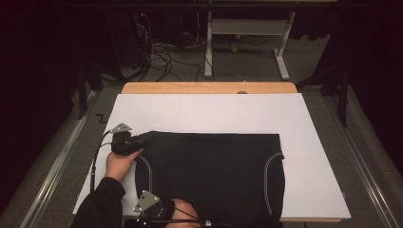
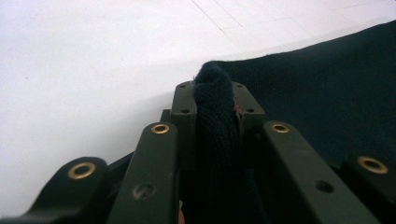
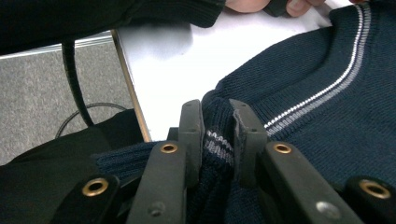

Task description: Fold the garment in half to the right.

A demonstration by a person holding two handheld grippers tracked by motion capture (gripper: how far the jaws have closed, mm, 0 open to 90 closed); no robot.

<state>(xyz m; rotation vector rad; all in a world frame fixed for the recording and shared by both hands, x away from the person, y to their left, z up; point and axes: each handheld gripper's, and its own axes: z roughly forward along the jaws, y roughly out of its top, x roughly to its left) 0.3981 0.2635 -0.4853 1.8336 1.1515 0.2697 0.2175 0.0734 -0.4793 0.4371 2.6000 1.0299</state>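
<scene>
Dark navy knit, the sweater [image 1: 214, 175] lies flat on the white board [image 1: 313, 142] covering the bench, reaching its near edge. The left gripper [image 1: 142, 139], held by a hand [image 1: 121, 164] whose forearm rises from the bottom, is clamped on the sweater's far left corner. The right gripper [image 3: 218, 140], low at the near edge, pinches a striped fold of knit between its jaws.

White-covered table [image 1: 313, 142] — (dark) sweater [image 1: 214, 175]
</scene>
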